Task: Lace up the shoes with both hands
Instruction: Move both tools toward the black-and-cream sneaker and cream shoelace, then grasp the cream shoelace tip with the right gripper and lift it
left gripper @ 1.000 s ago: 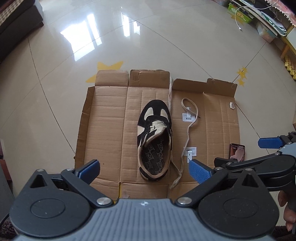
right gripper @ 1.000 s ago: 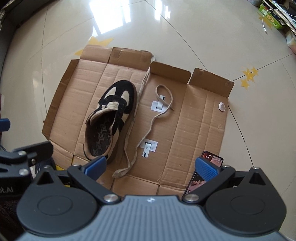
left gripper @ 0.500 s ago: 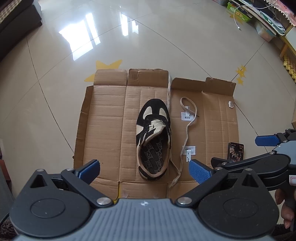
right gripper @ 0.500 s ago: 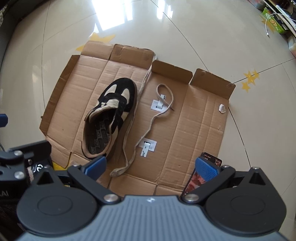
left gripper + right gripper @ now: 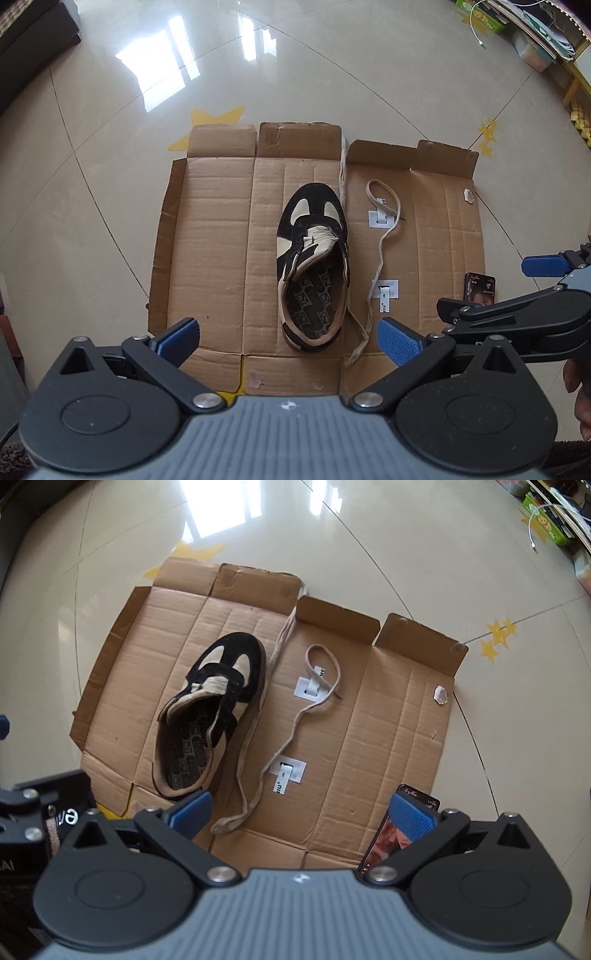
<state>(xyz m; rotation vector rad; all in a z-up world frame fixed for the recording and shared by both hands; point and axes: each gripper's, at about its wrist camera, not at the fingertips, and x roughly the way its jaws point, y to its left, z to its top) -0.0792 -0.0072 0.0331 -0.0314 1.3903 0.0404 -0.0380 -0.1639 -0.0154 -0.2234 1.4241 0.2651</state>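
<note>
**Inspector:** Shoe (image 5: 314,273) lies on its sole on the flattened cardboard (image 5: 214,236), toe away from the cameras, tongue folded up, no lace seen through its eyelets. Just to its right the lace (image 5: 384,236) lies loose on the cardboard, one strand running along the shoe's side, the other curling into a loop over a white label (image 5: 380,219). Further right, a phone (image 5: 479,291) sits at the cardboard's edge.

**Clerk:** And the tools?

**Inspector:** Left gripper (image 5: 288,338) hangs above the near edge of the cardboard, looking down on the shoe's heel; its fingers are spread wide and hold nothing. Right gripper (image 5: 301,814) hangs alongside, to the right, over the lace's near end and the phone; its fingers are likewise spread wide and hold nothing. In the left view a hand (image 5: 580,398) shows at the right margin, behind the right tool.

**Clerk:** Risks from here?

**Inspector:** In my judgement, three. The lace is thin, flat and limp: fingers closing on it against cardboard may slide over it or pinch the board instead. The shoe is light and unanchored: a pull on one strand with no hold on the shoe could drag it or tip it. The phone lies near the right gripper's path and could be knocked. Both tools sit well above the work, nearly level with each other, angled down and forward.
</note>
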